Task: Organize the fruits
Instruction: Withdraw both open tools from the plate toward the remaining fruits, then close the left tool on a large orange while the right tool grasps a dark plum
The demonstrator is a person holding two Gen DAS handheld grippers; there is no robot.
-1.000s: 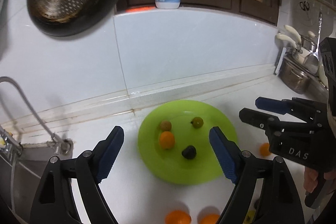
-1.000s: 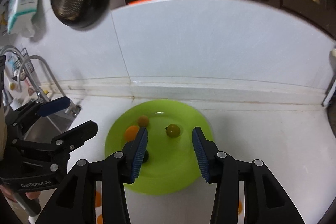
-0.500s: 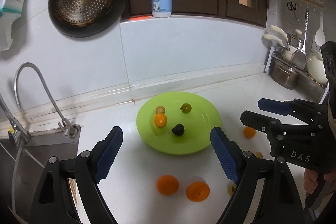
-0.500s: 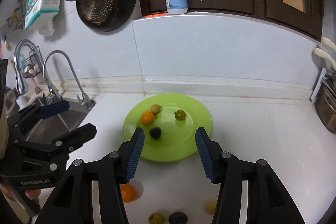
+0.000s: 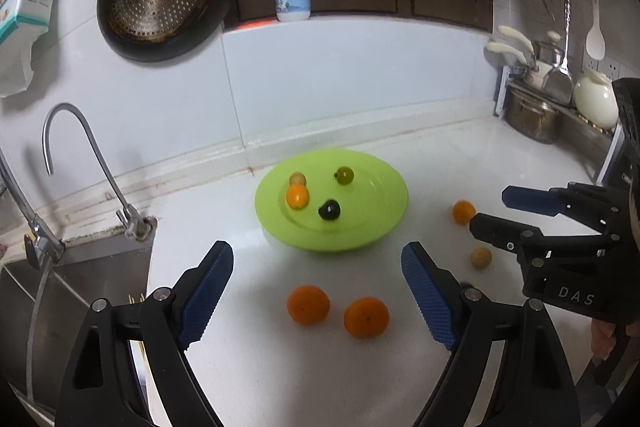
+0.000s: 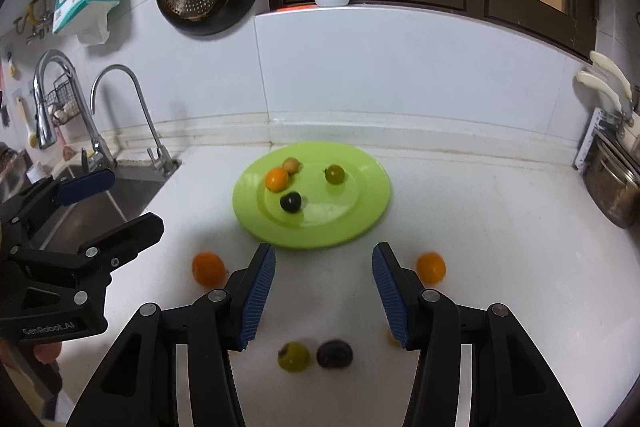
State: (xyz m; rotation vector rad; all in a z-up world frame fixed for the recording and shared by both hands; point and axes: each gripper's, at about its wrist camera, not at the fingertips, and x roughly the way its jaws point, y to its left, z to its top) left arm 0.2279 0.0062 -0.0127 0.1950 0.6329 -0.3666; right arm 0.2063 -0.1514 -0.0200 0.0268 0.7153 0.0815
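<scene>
Four small round fruits sit on the green plate (image 5: 384, 227); both grippers' jaws spread, empty.

You see a round green plate (image 6: 360, 223) lying flat on the white counter. Four small fruits sit on it: an orange one (image 6: 277, 179) touching a tan one (image 6: 291, 165), a green one (image 6: 335, 174) and a dark one (image 6: 291, 202). More fruits lie off the plate, nearer to you: two oranges (image 5: 308, 305) (image 5: 366, 317) side by side, a smaller orange one (image 5: 463, 211), a tan one (image 5: 481, 257), and a green one (image 6: 294, 356) beside a dark one (image 6: 334, 353).
</scene>
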